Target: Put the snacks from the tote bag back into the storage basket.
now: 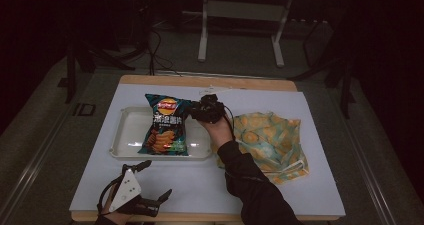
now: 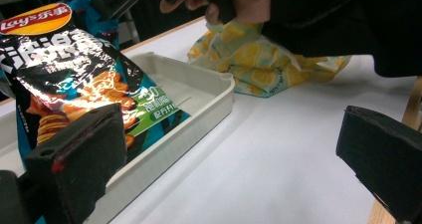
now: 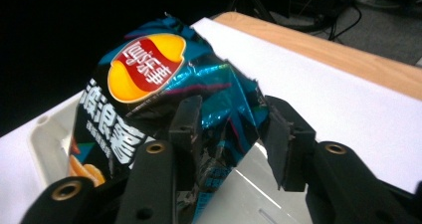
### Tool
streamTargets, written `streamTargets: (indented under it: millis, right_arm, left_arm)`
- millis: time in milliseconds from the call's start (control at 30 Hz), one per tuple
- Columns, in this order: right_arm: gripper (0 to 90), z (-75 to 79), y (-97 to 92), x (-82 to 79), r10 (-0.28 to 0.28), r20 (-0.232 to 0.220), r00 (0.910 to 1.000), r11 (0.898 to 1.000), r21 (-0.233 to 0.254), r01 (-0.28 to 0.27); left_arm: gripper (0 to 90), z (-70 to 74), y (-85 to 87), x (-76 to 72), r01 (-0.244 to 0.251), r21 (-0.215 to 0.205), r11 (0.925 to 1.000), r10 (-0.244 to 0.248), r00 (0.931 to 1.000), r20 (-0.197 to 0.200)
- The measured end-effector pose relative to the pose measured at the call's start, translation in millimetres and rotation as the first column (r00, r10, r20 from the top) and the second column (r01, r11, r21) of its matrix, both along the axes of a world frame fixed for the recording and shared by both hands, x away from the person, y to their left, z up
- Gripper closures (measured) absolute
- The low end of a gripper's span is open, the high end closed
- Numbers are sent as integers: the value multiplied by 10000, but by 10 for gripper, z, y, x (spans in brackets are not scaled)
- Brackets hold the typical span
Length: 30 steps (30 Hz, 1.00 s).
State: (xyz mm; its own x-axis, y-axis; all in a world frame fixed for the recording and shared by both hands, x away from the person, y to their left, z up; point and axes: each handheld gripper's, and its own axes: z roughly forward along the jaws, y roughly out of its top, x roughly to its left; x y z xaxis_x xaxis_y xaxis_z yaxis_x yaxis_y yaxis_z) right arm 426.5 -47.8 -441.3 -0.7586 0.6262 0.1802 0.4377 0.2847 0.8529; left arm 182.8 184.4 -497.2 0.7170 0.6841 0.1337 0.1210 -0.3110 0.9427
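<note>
My right claw (image 3: pixel 231 129) is spread around the top corner of the chip bag (image 1: pixel 165 127), pads not clearly biting, so I'd call it released. The bag lies in the white tray (image 1: pixel 125 135), top end propped on the far rim. Close too hard and chips crunch; too shallow and foil slips. My left claw (image 1: pixel 150 185) idles open near the surface's (image 1: pixel 200 185) front edge.

Chip bag (image 2: pixel 74 84) — bottom cut off by the left gripper view's lower edge.
</note>
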Motion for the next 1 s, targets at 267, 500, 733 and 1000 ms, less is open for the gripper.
streamTargets:
  millis: [267,500,733,1000]
  right_arm:
    - [504,228,-165,-81,119,425,9990,9999,-98,-115]
    - [444,494,-391,-148,157,823,9965,9994,-316,-132]
    - [413,601,-647,-161,-129,991,9950,9986,-488,178]
    - [235,607,-964,-175,-197,798,9966,9988,-429,232]
  left_arm:
    - [0,-5,-12,11,-16,36,10000,16,10000,-36]
    - [0,-7,-19,16,-43,36,10000,43,10000,-47]
    - [0,-8,-24,21,-62,64,10000,63,10000,-58]
    - [0,-12,-33,28,-57,99,9999,58,9999,-132]
